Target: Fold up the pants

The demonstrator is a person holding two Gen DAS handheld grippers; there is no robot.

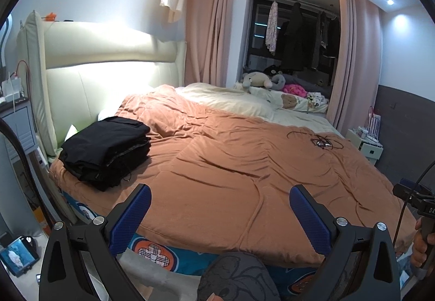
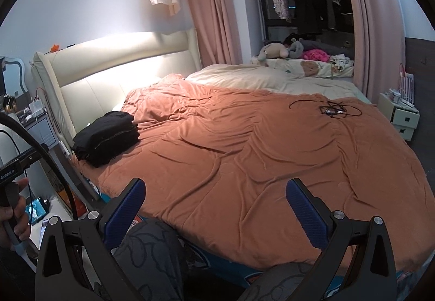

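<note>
Left wrist view: the folded black pants (image 1: 106, 150) lie stacked at the frame's left, near the headboard (image 1: 108, 56), long axis running up-right. The left hand-held gripper (image 1: 220, 215), wide open and empty, sits nearer. The right hand-held gripper (image 2: 216, 210), also wide open and empty, hangs farther right.

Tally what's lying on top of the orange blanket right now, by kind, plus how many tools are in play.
Stack of folded black pants: 1
Tangle of black cables: 1
Open tools held short of the orange blanket: 2, left tool and right tool
Total: 4
</note>
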